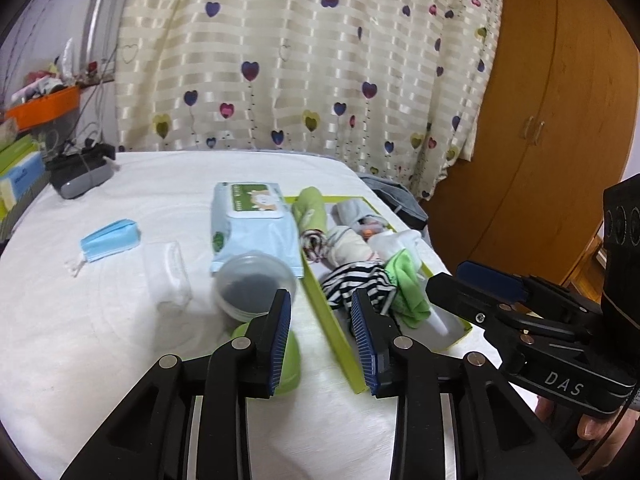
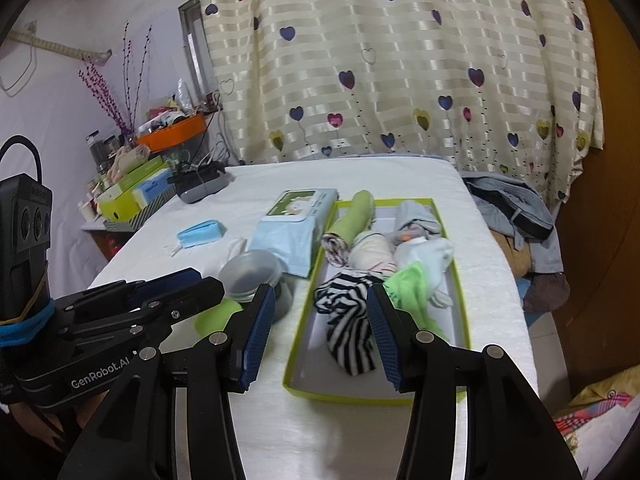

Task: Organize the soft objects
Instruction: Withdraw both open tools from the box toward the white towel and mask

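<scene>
1. Blue-padded jaws of the left gripper (image 1: 322, 336) stand apart, nothing between them; the right gripper (image 2: 320, 336) also gapes empty.
2. Just ahead of the right gripper, the striped sock (image 2: 350, 320) lies in the near end of the green tray (image 2: 462, 312), long axis running near-to-far.
3. Judgement: the right gripper is nearer; the left sits beside the tray's left wall, over the round container (image 1: 254, 288).
4. Rolled socks (image 2: 370, 254) fill the far end.

A home bedroom: heart-print curtain (image 2: 400, 60), wooden wardrobe (image 1: 552, 100), white-covered bed (image 1: 100, 320).
</scene>
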{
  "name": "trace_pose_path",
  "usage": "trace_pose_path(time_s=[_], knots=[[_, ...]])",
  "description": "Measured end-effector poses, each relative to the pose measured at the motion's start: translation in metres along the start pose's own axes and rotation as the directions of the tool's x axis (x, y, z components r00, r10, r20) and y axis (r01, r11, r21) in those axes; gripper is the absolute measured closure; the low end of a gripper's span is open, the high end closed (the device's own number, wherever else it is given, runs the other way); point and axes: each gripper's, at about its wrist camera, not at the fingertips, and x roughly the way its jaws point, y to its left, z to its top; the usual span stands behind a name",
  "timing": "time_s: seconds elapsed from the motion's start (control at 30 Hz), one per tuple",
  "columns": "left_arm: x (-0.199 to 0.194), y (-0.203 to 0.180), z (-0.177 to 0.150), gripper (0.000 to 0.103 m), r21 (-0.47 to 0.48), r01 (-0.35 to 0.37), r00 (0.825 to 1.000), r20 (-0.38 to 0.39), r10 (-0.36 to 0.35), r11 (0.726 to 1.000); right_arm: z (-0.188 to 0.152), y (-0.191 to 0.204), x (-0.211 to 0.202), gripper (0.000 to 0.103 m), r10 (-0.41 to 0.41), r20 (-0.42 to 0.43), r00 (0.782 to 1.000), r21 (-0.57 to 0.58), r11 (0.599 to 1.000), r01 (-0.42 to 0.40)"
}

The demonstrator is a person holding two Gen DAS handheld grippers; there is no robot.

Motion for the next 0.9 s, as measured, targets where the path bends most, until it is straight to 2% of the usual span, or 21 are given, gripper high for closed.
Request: trace_pose_path(time_s=[0.9], knots=[[0.004,0.051,-0.002,0.072,-0.077,-0.081,0.997,-0.016,0.08,0.994,0.009,0.034,0.025,0.054,0.055,-0.031,0.998,-0.051,0.997,-0.056]])
